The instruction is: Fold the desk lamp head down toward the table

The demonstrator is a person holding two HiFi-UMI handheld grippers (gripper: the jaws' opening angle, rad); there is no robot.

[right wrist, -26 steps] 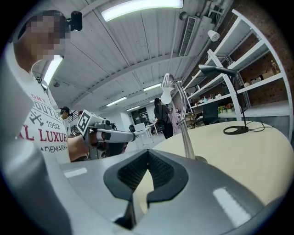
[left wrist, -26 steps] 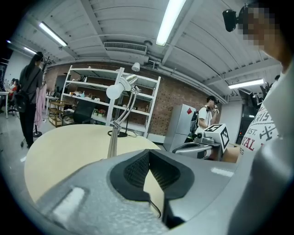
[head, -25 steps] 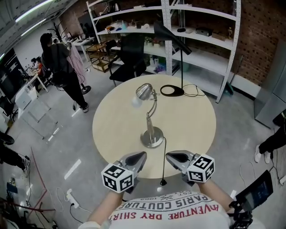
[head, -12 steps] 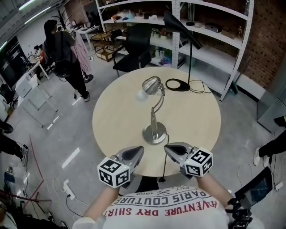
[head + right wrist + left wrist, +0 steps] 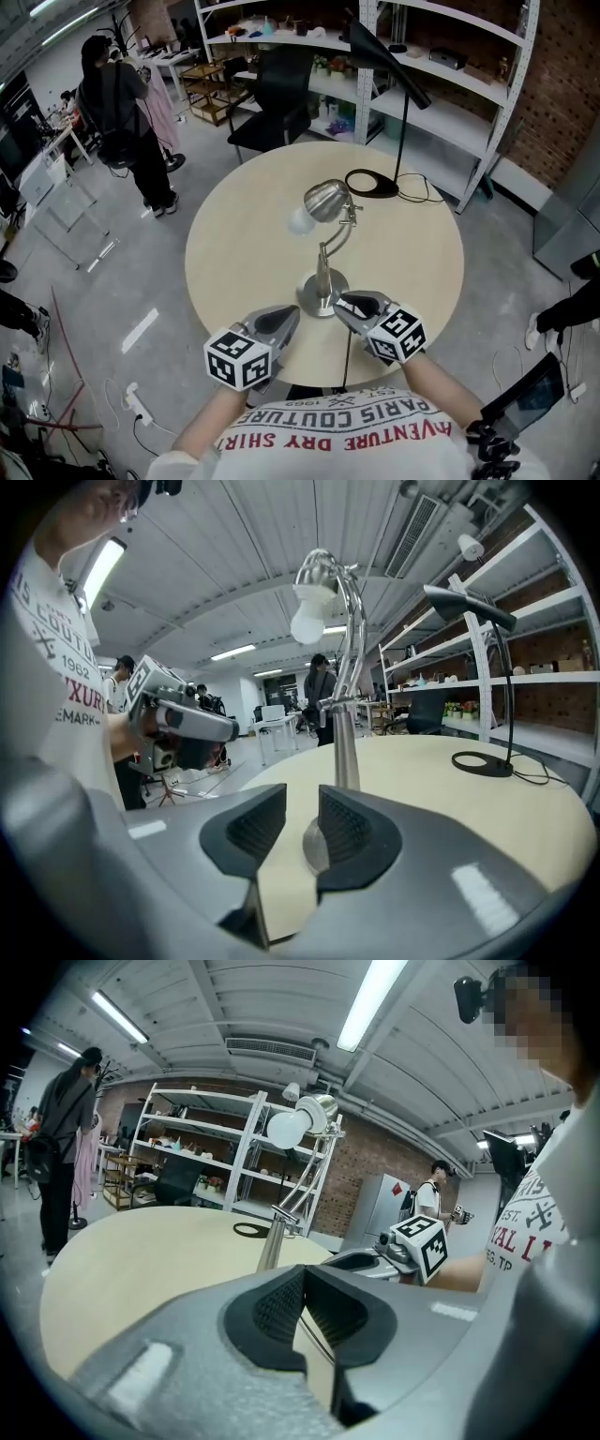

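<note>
A silver desk lamp stands on the round table [image 5: 234, 248], its base [image 5: 322, 294] near the front edge. Its curved stem rises to the head [image 5: 326, 200], which is raised and carries a white bulb [image 5: 301, 221]. My right gripper [image 5: 345, 302] is right beside the base; its jaws have just been opening and stand apart with nothing between them. In the right gripper view [image 5: 302, 803] the lamp's stem [image 5: 345, 752] rises just beyond the fingertips. My left gripper [image 5: 289, 315] hovers left of the base, shut and empty. Its own view [image 5: 302, 1274] shows the lamp head [image 5: 314, 1117] above.
A black lamp has its ring base [image 5: 372, 184] at the table's far edge. The silver lamp's cord [image 5: 347, 349] runs off the near edge. White shelving [image 5: 450, 103] and a black chair [image 5: 281, 94] stand behind the table. A person [image 5: 112, 103] stands at the far left.
Both grippers have moved forward over the table's edge toward the lamp base. The right gripper's jaws have parted. The lamp itself has not moved.
</note>
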